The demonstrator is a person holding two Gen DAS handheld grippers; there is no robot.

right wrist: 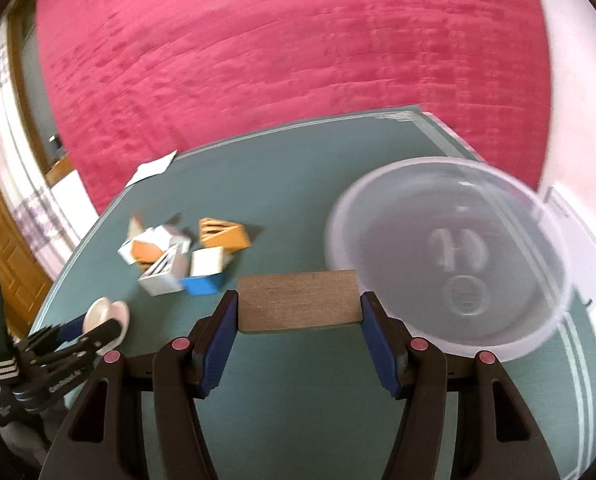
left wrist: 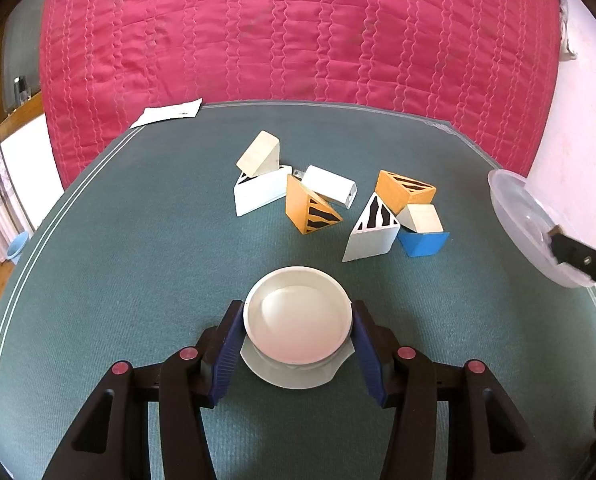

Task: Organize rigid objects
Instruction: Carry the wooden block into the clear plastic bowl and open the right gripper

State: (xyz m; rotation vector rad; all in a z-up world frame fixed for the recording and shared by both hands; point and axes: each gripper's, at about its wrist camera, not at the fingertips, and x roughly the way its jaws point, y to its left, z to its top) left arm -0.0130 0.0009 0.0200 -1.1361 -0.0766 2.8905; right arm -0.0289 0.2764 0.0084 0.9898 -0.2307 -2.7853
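My left gripper (left wrist: pixel 298 332) is shut on a round white disc-shaped object (left wrist: pixel 298 316), held above the green table (left wrist: pixel 138 280). It also shows in the right wrist view (right wrist: pixel 106 320) at lower left. My right gripper (right wrist: pixel 298 308) is shut on a brown wooden block (right wrist: pixel 298 300), just left of a clear plastic bowl (right wrist: pixel 450 256). The bowl also shows at the right edge of the left wrist view (left wrist: pixel 526 220). A pile of blocks lies mid-table: white wedges (left wrist: pixel 258 190), orange striped wedges (left wrist: pixel 310 210), a blue block (left wrist: pixel 422 242).
A white paper (left wrist: pixel 170 112) lies at the table's far left edge. A pink quilted bed (left wrist: pixel 298 32) stands behind the table. A wooden door (right wrist: pixel 2 216) is at the left. The right wrist view is motion-blurred.
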